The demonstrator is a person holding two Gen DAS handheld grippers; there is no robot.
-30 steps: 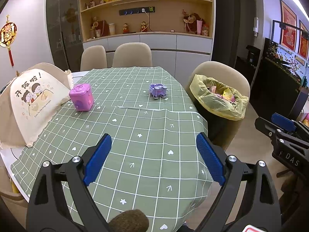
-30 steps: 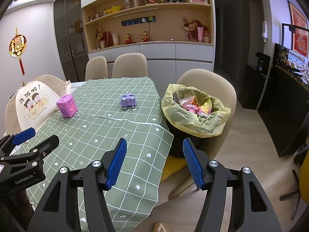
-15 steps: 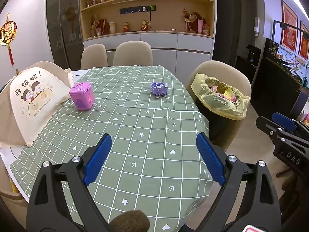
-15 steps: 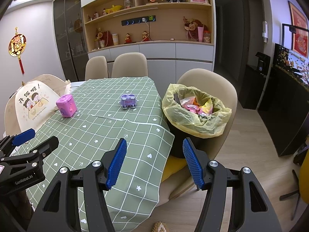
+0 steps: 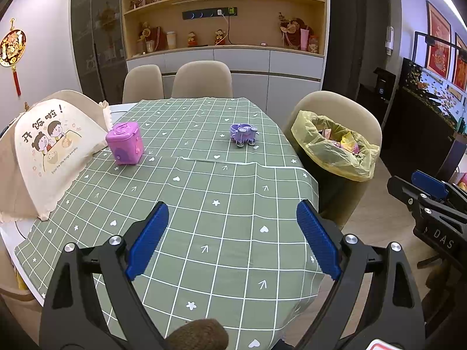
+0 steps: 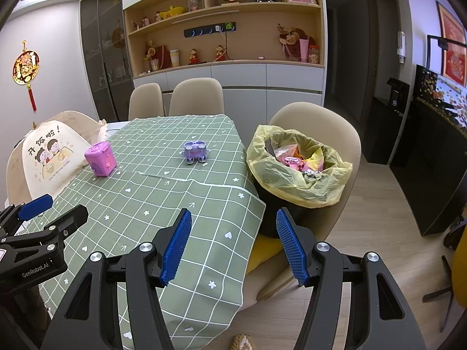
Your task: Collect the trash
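A black bin lined with a yellow bag (image 5: 335, 151) (image 6: 297, 175) stands on a beige chair at the table's right side, with several colourful wrappers inside. My left gripper (image 5: 232, 239) hangs open over the near part of the green checked tablecloth (image 5: 204, 192), nothing between its blue pads. My right gripper (image 6: 233, 245) is open too, over the table's right corner, just short of the bin. Each gripper shows at the edge of the other's view. A pink toy box (image 5: 125, 143) (image 6: 100, 158) and a purple toy (image 5: 243, 134) (image 6: 195, 152) sit further back on the cloth.
A cream mesh food cover (image 5: 43, 154) with a cartoon print stands at the table's left. Beige chairs (image 5: 201, 80) line the far side, with a shelf cabinet (image 5: 224, 29) behind. Wooden floor (image 6: 379, 233) lies to the right, beside a dark sideboard (image 6: 432, 145).
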